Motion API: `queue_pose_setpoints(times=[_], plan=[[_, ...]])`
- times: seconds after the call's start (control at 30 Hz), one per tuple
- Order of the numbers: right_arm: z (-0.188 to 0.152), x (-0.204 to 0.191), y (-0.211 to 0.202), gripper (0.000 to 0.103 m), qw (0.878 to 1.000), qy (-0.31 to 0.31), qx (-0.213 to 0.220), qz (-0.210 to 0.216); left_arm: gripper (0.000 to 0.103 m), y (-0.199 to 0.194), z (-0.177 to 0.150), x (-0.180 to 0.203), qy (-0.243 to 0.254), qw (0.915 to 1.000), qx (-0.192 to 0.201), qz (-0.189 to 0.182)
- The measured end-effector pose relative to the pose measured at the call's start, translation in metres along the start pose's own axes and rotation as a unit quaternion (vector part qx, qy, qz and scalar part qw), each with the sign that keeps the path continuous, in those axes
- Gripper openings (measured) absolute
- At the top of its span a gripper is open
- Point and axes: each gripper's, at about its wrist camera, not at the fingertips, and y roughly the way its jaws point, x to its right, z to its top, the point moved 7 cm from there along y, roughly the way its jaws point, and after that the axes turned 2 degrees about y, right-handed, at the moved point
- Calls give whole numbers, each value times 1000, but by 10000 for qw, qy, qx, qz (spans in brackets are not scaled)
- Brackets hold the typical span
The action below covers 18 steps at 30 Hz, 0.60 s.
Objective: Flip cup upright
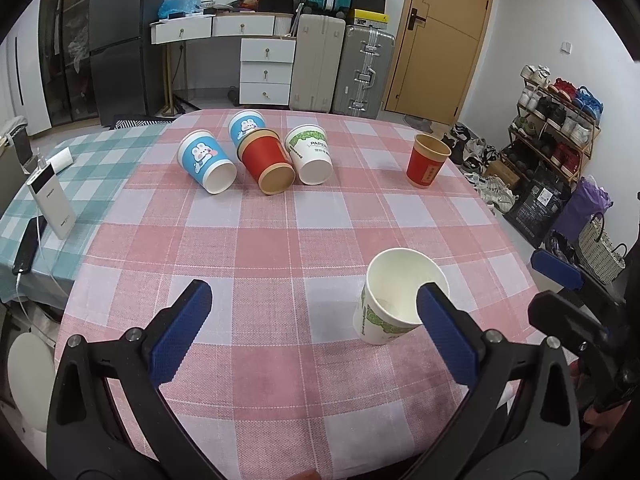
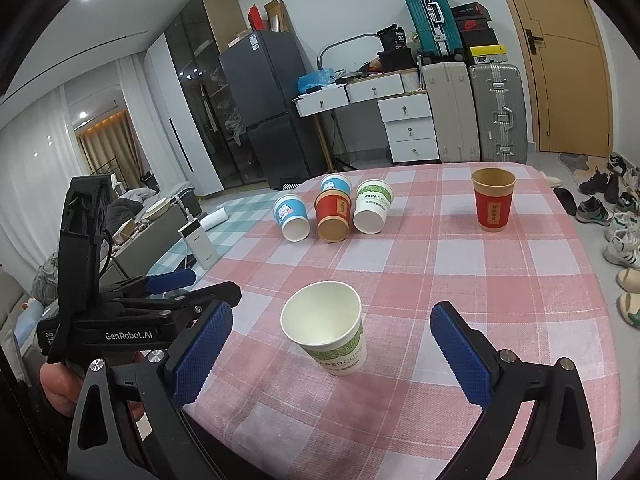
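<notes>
A white and green paper cup (image 1: 394,300) stands upright near the table's front right; it also shows in the right wrist view (image 2: 326,326), between my right gripper's open fingers without touching them. My left gripper (image 1: 316,328) is open and empty, its right fingertip (image 1: 436,304) in front of that cup's rim. My right gripper (image 2: 332,344) is open. A red cup (image 1: 427,160) stands upright at the far right (image 2: 493,199). Several cups lie on their sides at the far middle: a blue one (image 1: 206,166), a red one (image 1: 266,166), a white one (image 1: 310,154) and a second blue one (image 1: 246,124) behind.
The table has a pink checked cloth (image 1: 280,240); a green checked cloth (image 1: 100,152) at the left holds a power bank (image 1: 52,204) and a phone (image 1: 24,250). My left gripper's body (image 2: 120,320) shows in the right wrist view. Shoes and bags lie past the right edge.
</notes>
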Motion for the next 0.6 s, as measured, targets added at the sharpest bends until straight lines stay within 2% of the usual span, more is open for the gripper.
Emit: queue_pose_setpoints(times=[0.6], plan=[[7,0,-3,101,10000,-26,95,-1,102,-4,2,1,59,10000,68,-9]])
